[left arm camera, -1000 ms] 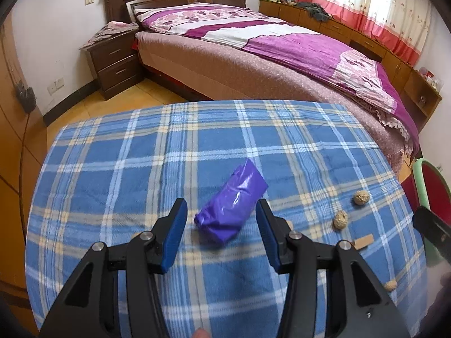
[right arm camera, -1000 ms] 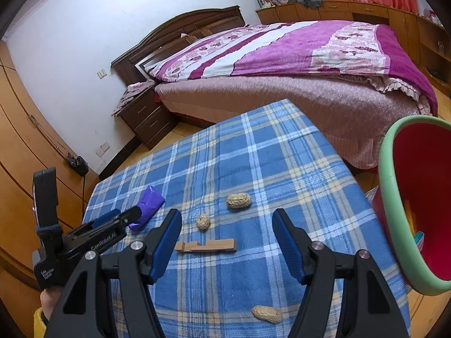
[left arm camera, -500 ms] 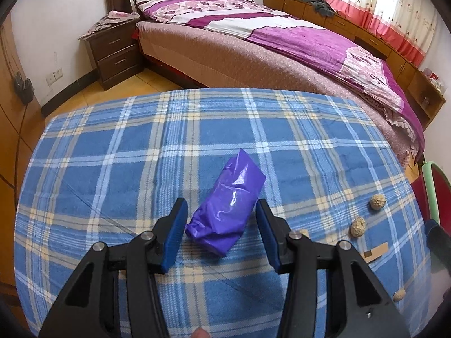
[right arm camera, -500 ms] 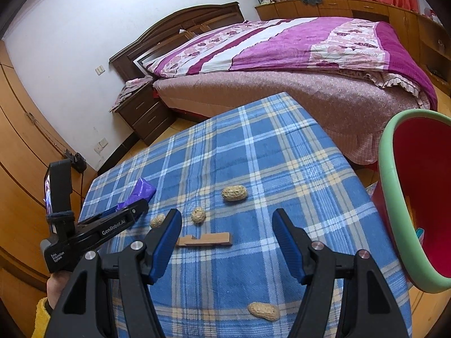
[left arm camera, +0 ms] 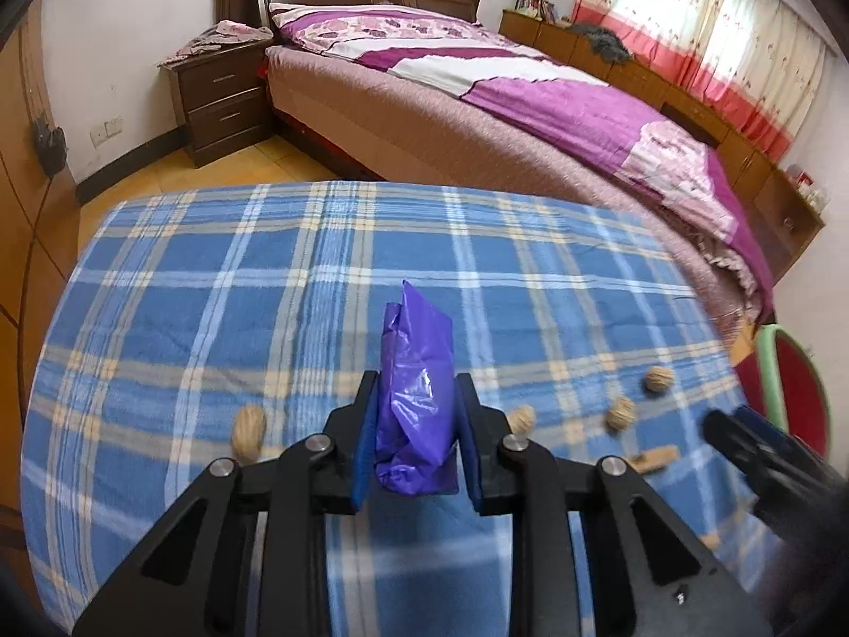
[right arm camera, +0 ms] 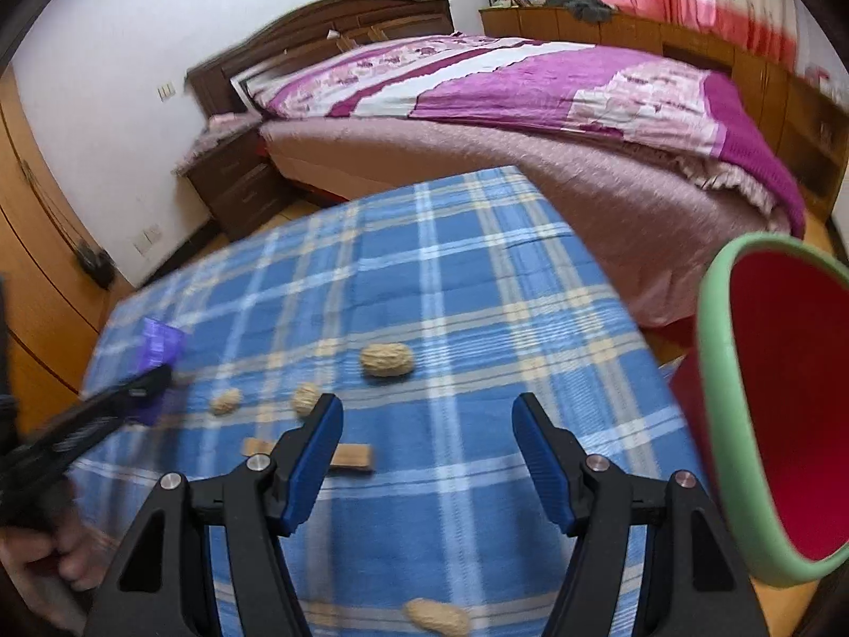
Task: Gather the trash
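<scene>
Purple wrapper pinched in left tool; red bin interior unclear.

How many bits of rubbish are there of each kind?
Peanuts in shells: 5
Purple wrapper: 1
Wooden piece: 1
Total: 7
</scene>
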`<state>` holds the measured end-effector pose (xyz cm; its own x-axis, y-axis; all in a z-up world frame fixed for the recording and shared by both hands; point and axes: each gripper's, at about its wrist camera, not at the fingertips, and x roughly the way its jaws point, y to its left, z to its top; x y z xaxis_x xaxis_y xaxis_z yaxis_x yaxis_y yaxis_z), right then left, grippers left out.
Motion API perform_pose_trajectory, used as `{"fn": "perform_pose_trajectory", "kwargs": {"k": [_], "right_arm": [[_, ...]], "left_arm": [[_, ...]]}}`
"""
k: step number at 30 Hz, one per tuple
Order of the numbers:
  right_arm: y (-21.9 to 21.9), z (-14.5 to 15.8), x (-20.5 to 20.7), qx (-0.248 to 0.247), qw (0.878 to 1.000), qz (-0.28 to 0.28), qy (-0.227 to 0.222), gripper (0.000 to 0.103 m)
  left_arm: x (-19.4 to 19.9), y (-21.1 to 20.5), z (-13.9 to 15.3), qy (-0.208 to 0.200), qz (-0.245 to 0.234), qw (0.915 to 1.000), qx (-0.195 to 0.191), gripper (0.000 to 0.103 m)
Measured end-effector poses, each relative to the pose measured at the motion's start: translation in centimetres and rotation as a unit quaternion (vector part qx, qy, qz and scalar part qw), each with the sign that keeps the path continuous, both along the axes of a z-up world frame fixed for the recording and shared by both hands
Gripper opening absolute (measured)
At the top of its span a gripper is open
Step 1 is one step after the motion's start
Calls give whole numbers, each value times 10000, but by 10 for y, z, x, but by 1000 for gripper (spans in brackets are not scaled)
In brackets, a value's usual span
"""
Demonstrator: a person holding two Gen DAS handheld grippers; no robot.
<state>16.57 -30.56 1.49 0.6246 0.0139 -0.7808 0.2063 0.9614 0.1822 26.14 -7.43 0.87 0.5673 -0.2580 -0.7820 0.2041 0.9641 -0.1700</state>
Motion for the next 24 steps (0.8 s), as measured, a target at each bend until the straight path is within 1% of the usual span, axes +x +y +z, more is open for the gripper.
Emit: {"fn": "perform_pose_trajectory", "kwargs": {"k": [4, 7, 9, 14, 18, 21, 22, 24], "right_arm": [[5, -9, 6, -341, 9991, 141, 189, 69], [8, -15, 8, -453, 9984, 212, 274, 69], [10, -15, 8, -520, 9981, 239, 227, 69], [16, -13, 4, -634, 9969, 375, 291, 69], [19, -14, -4, -378, 9974, 525, 322, 69], [16, -10, -10, 220, 9979, 608, 59, 69], [15, -8, -9, 343, 9977, 582, 3, 69], [19, -1, -6, 224, 9978, 612, -142, 69]], "left_arm": [[-20, 3, 8, -20, 6, 9999, -162, 27], [-30, 4, 11, 1, 41, 9998, -191, 27], [-37, 7, 12, -2, 80, 9998, -193, 27], [-53, 10, 10, 21, 159, 9997, -191, 27], [-64, 14, 7, 56, 219, 9995, -239, 27], [-70, 17, 5, 94, 245, 9993, -265, 27], [-71, 18, 5, 100, 257, 9993, -269, 27], [-75, 20, 4, 120, 294, 9991, -284, 27]]}}
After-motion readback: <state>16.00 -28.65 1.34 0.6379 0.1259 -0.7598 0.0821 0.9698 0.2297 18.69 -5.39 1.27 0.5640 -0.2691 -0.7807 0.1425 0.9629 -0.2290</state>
